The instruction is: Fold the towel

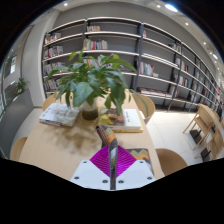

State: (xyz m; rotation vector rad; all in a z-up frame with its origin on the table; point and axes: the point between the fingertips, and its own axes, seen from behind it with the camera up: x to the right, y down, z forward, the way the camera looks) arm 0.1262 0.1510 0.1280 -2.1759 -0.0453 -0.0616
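Note:
My gripper (112, 160) is shut, its two magenta pads (100, 160) pressed together on a thin fold of the towel (111, 148). The pinched cloth shows as a narrow grey-brown strip that rises from between the fingers and leans slightly left over the wooden table (50, 145). A patterned bit of fabric (140, 156) lies just to the right of the fingers; I cannot tell whether it belongs to the same towel. The rest of the towel is hidden by the fingers.
A leafy potted plant (92, 88) stands mid-table beyond the fingers, with open books (58, 114) to its left and papers (128, 120) to its right. Chairs (146, 104) ring the table. Bookshelves (120, 45) line the back wall.

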